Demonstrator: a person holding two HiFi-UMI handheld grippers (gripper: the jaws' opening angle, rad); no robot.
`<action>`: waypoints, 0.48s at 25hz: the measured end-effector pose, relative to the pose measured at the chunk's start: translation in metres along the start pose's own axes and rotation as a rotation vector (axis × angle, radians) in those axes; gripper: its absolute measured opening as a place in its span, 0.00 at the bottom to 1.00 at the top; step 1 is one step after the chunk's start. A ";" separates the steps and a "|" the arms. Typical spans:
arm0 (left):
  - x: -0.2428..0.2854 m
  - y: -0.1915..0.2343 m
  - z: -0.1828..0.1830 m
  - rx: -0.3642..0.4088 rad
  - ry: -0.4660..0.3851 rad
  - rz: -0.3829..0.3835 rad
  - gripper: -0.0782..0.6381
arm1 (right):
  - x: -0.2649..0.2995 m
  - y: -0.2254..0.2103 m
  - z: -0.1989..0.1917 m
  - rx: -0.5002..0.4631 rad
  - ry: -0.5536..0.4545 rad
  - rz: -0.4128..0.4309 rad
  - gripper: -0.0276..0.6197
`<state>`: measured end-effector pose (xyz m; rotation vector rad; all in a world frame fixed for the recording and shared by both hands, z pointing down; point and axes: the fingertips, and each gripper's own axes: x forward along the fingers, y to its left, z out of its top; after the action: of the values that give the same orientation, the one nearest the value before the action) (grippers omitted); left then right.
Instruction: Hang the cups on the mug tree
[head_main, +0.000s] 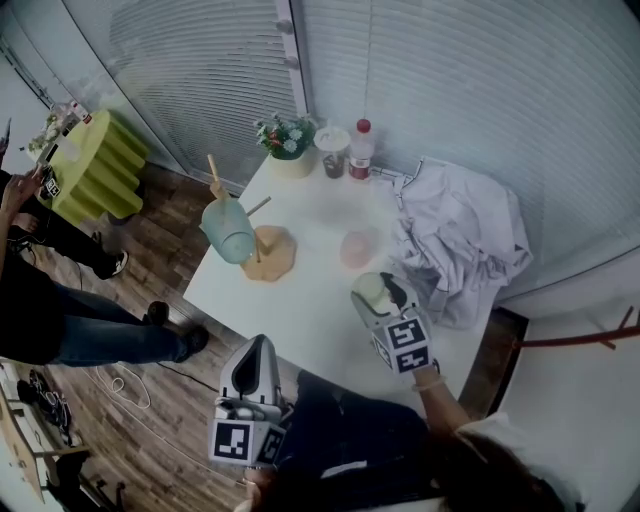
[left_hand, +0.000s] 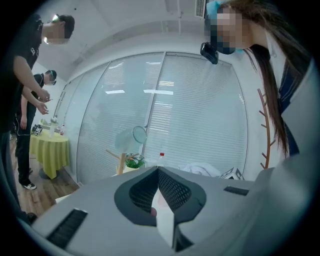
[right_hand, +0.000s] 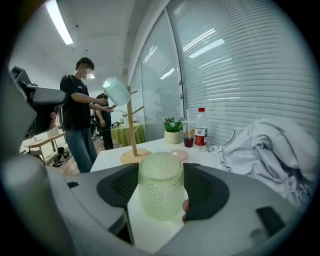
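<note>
Item 1. Right tongs (head_main: 378, 293): clamped on a pale green cup (head_main: 372, 290), one jaw on each side of its wall. The right gripper view shows the right tongs (right_hand: 160, 186) closed on this pale green cup (right_hand: 160, 185), which is dotted all over, upright and mouth up. It sits over the near part of the surface (head_main: 300, 310); whether it touches the surface cannot be told.

Item 2. Left tongs (head_main: 258, 345): off the near left edge of the surface, tips pointing toward it. In the left gripper view the left tongs (left_hand: 158, 174) stand together with nothing between the jaws.

Item 3. Mug tree (head_main: 266, 250): wooden, round base on the far left part of the surface, pegs slanting up. A blue-green cup (head_main: 230, 230) hangs on it, tilted. Seen also from the right tongs: mug tree (right_hand: 132, 125), blue-green cup (right_hand: 116, 91).

Item 4. Pink cup (head_main: 357, 248): on the surface, between the mug tree and the white cloth.

Item 5. White cloth (head_main: 460, 240): crumpled heap on the right part of the surface.

Item 6. Far edge of the surface: potted plant (head_main: 288, 140), drink cup (head_main: 332, 152), bottle (head_main: 361, 150) with a red cap, side by side.

Item 7. Yellow-green table (head_main: 95, 165): on the wooden floor, well apart to the left.
</note>
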<state>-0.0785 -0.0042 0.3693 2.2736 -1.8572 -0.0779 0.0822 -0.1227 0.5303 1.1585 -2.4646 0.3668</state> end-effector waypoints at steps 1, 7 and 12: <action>-0.001 0.001 0.002 -0.005 -0.007 -0.001 0.10 | 0.001 0.001 0.003 0.000 -0.003 0.000 0.49; -0.002 0.009 0.010 -0.010 -0.011 0.000 0.10 | 0.004 0.008 0.019 0.006 -0.025 0.005 0.49; 0.002 0.012 0.013 -0.006 -0.007 -0.014 0.10 | 0.006 0.011 0.030 0.015 -0.040 0.007 0.49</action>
<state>-0.0918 -0.0101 0.3589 2.2855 -1.8421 -0.0942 0.0630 -0.1319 0.5054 1.1743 -2.5054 0.3676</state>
